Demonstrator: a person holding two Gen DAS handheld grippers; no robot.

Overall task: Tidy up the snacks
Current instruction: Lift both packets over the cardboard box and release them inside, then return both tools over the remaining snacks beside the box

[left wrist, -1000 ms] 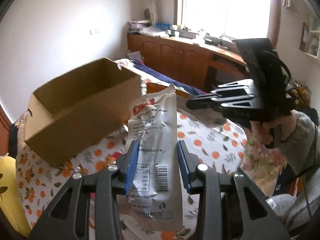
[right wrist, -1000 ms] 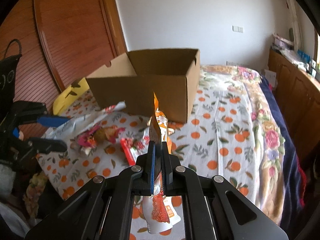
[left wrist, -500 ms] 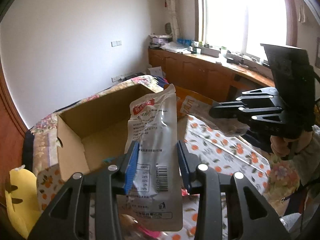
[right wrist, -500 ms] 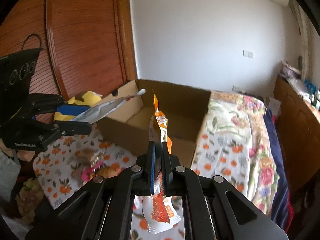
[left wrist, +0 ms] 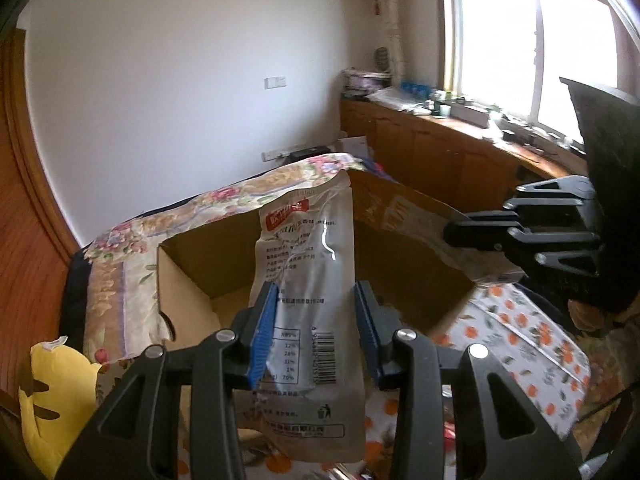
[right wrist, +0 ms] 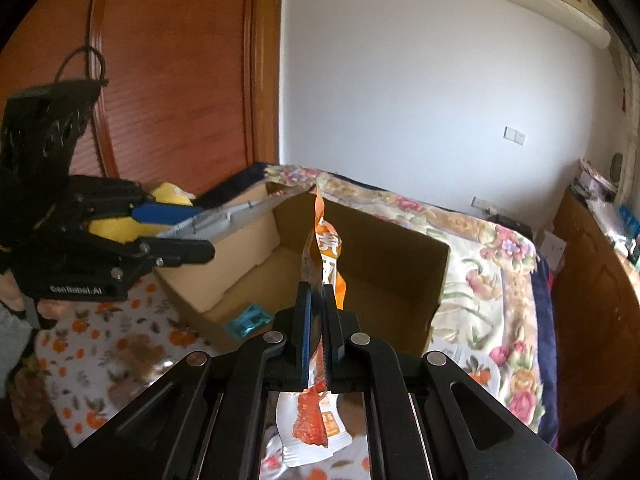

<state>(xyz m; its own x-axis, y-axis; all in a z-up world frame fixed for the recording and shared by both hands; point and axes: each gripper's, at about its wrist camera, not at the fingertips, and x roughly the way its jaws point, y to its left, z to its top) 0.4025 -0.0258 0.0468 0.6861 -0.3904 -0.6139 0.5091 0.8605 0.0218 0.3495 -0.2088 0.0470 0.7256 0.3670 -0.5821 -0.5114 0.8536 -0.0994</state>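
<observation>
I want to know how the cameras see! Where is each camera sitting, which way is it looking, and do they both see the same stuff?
Left wrist view: sits on the left gripper, looking along its fingers past the silver packet toward the window; shows its own fingers and the right gripper.
Right wrist view: sits on the right gripper, looking past the orange packet toward the wooden wardrobe; shows the left gripper.
Shared: the cardboard box, both packets, the flowered bed cover.

Cardboard box (right wrist: 360, 264) sits open on the bed (right wrist: 480, 240), just beyond the patterned cloth (right wrist: 100, 344). Small packet (right wrist: 250, 320) in box's near corner. Left gripper (left wrist: 316, 320) holds silver pouch (left wrist: 308, 280) above box; right gripper (right wrist: 316, 320) holds orange packet (right wrist: 326, 240) alongside.
</observation>
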